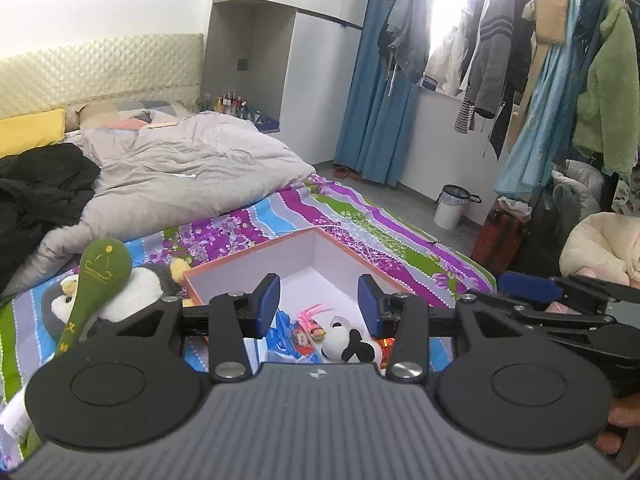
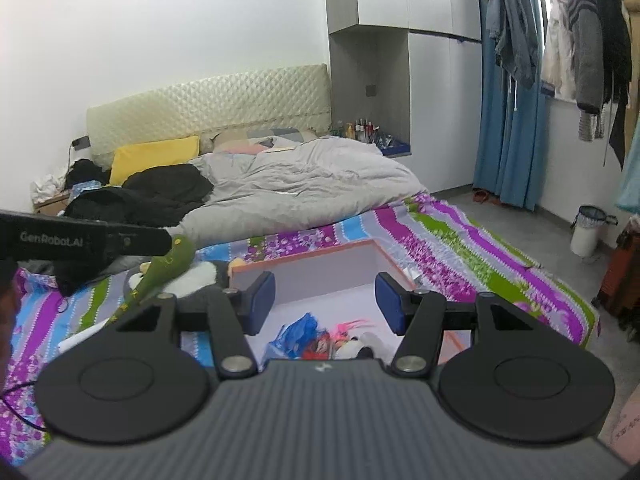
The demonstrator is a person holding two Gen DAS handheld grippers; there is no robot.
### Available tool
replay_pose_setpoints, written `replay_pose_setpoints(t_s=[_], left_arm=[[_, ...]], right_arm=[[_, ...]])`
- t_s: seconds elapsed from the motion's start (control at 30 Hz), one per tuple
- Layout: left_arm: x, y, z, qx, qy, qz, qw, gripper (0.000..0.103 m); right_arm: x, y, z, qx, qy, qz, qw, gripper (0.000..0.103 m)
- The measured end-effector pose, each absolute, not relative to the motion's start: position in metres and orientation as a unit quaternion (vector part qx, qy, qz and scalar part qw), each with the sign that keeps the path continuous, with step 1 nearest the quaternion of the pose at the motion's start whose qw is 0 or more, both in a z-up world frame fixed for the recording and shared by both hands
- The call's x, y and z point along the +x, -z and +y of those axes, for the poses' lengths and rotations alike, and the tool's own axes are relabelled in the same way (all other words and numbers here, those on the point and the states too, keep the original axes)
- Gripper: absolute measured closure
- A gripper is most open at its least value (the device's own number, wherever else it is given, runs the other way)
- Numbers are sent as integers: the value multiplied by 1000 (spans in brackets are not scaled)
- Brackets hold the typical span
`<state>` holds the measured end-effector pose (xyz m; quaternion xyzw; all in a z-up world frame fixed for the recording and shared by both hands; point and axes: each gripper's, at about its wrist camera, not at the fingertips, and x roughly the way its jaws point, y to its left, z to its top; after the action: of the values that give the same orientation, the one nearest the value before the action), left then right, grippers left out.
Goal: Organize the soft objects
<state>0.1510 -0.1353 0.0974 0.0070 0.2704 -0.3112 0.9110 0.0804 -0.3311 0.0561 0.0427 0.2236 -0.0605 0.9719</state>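
Note:
An open white box with an orange rim [image 1: 320,236] [image 2: 316,249] sits on the striped bedspread. Inside lie a black-and-white plush [image 1: 352,346] [image 2: 360,346], a pink-tufted toy [image 1: 312,316] [image 2: 348,326] and a blue bag [image 1: 286,330] [image 2: 298,330]. A penguin plush [image 1: 132,292] [image 2: 200,276] lies left of the box with a green fabric mallet [image 1: 100,276] [image 2: 168,266] across it. My left gripper [image 1: 319,300] is open and empty above the box. My right gripper [image 2: 325,300] is open and empty above the box too.
A grey duvet [image 1: 180,168] and black clothes [image 1: 36,196] cover the far bed. A white bin [image 1: 452,206] stands on the floor. Hanging clothes [image 1: 560,80] fill the right side. The other gripper's body shows at the left in the right wrist view [image 2: 80,238].

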Motion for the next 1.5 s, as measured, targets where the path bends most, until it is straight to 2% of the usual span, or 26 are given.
replay_pose_setpoints(t_s=[0.33,1.1,1.17,1.2,1.23,1.27,1.3,1.33,1.5], left_arm=[[119,-77,-128,-1,302,262,917,54],[92,-25,-110,-26,278,313,908,53],[91,-23,-111,-27,278,318,906,47],[91,-21,-110,-27,277,320,905,40],[90,-19,-110,-26,275,321,906,30],[89,-19,-110,-25,271,321,907,25],[89,-18,-110,-24,267,319,909,20],[88,-17,-110,-26,264,318,910,17],[86,-13,-105,-29,244,321,914,4]], right_arm=[[63,-32,-316,65,58,240,967,45],[40,4,-312,82,70,272,956,45],[40,5,-314,81,72,272,956,42],[40,5,-315,84,72,271,956,38],[40,6,-316,88,71,271,956,23],[40,6,-318,95,69,268,956,11],[39,6,-319,99,69,266,956,8],[39,6,-320,101,70,264,957,0],[39,12,-323,95,76,266,956,0]])
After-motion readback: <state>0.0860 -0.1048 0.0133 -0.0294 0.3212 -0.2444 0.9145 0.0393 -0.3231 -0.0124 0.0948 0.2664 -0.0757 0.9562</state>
